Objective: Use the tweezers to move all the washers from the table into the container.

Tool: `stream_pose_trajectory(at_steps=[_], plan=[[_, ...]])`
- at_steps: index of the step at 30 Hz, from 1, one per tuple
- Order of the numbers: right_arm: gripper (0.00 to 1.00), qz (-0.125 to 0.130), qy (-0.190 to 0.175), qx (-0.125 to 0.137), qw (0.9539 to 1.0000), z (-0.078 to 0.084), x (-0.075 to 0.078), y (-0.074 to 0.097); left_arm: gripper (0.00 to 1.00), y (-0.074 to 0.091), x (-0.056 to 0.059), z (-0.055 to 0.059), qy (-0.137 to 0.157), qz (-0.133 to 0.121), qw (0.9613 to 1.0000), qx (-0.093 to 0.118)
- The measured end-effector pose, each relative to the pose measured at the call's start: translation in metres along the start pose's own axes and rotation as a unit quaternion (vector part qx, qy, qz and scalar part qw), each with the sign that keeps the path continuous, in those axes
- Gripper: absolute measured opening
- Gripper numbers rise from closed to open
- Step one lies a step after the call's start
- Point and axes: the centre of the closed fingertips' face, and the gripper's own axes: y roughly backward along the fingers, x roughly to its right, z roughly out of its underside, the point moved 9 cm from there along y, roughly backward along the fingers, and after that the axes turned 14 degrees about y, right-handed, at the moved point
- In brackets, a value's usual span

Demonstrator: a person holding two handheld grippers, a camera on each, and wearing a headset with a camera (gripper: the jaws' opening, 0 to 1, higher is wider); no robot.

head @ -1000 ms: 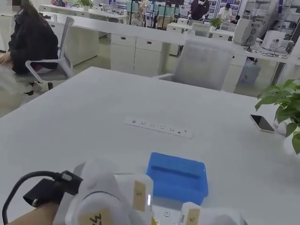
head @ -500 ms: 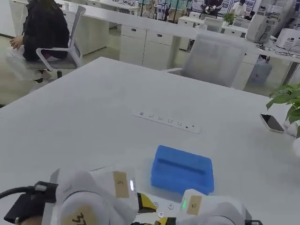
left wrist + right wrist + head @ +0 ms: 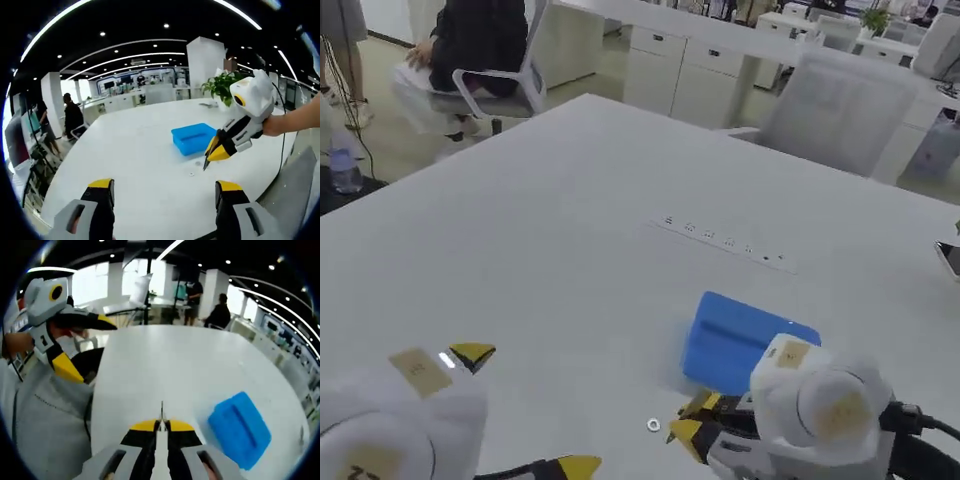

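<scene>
Left gripper (image 3: 525, 410) swung aside; washer (image 3: 653, 425) lies beside right fingers' (image 3: 685, 433) tweezers (image 3: 161, 415)

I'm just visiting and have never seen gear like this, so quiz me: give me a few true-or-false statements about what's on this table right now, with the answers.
1. The left gripper is open. True.
2. The right gripper is empty. False: it is shut on tweezers.
3. The container is green. False: it is blue.
4. A washer lies on the table near the right gripper. True.
5. A power strip lies on the table beyond the container. True.
</scene>
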Motion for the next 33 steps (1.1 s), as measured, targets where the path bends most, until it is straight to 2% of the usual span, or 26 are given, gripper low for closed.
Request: stream_pose_trajectory(at_steps=[3,4,5,6,8,10,12,13,15,17,20,26,33], plan=[[0.04,0.001,-0.008,0.0,1.0,0.001,0.008,-0.007,0.88,-0.001,0.003,-0.004,0.019,-0.022,0.9987,0.041],[0.04,0.002,-0.009,-0.001,1.0,0.002,0.01,-0.009,0.89,-0.001,0.006,-0.005,0.023,-0.019,0.9984,0.048],[0.04,0.004,-0.011,-0.002,0.9999,0.003,0.012,-0.011,0.9,-0.004,0.01,-0.005,0.031,-0.002,0.9982,0.052],[0.04,0.006,-0.013,-0.002,0.9999,0.003,0.013,-0.012,0.9,-0.005,0.013,-0.003,0.038,0.009,0.9982,0.044],[0.04,0.006,-0.022,-0.001,0.9997,0.005,0.017,-0.017,0.91,-0.007,0.016,0.0,0.039,-0.002,0.9984,0.041],[0.04,0.004,-0.032,-0.002,0.9995,0.007,0.019,-0.022,0.93,-0.009,0.018,0.005,0.019,-0.014,0.9986,0.048],[0.04,0.003,-0.036,-0.004,0.9993,0.008,0.02,-0.026,0.96,-0.013,0.017,0.009,0.013,-0.022,0.9987,0.044],[0.04,0.002,-0.037,-0.005,0.9993,0.009,0.02,-0.029,0.96,-0.013,0.017,0.01,0.011,-0.025,0.9987,0.043],[0.03,-0.001,-0.04,-0.011,0.9991,0.01,0.021,-0.033,0.92,-0.014,0.015,0.01,-0.015,-0.043,0.9978,0.049],[0.03,-0.006,-0.042,-0.015,0.999,0.012,0.021,-0.037,0.91,-0.014,0.017,0.01,-0.02,-0.04,0.9976,0.052],[0.04,-0.009,-0.038,-0.025,0.9989,0.015,0.02,-0.04,0.91,-0.016,0.017,0.012,-0.018,-0.034,0.9986,0.037],[0.04,-0.004,-0.028,-0.035,0.999,0.016,0.022,-0.038,0.9,-0.017,0.017,0.014,-0.033,-0.036,0.9985,0.027],[0.04,-0.017,-0.039,-0.042,0.9982,0.017,0.022,-0.04,0.9,-0.017,0.016,0.014,-0.037,-0.04,0.9982,0.026]])
